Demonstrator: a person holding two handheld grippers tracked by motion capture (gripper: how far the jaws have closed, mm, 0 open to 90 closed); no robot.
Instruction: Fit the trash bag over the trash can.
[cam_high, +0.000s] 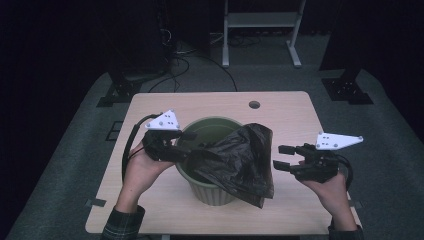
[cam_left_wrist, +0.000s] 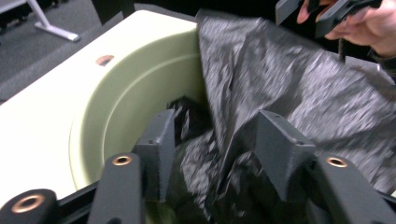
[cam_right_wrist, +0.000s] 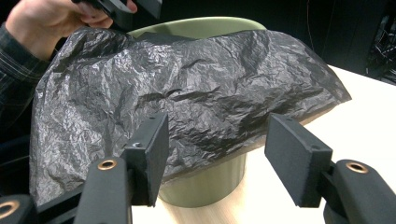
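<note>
You've got 1 crinkly black plastic bag (cam_high: 240, 160) draped over the right side of a pale green bucket (cam_high: 210, 195), which stands upright near the middle of the table. Part of the bag dips inside the rim on your left side, the rest hangs down the outer wall. The bucket's far-left rim is bare and its mouth is half open.

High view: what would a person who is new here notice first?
First, the crinkled black plastic bag draped over the right side of the round green plastic bin in the middle of the pale wooden table. Next, the left claw at the bin's left rim, its jaws apart around a fold of the bag. The right claw is open, to the right of the bag.
</note>
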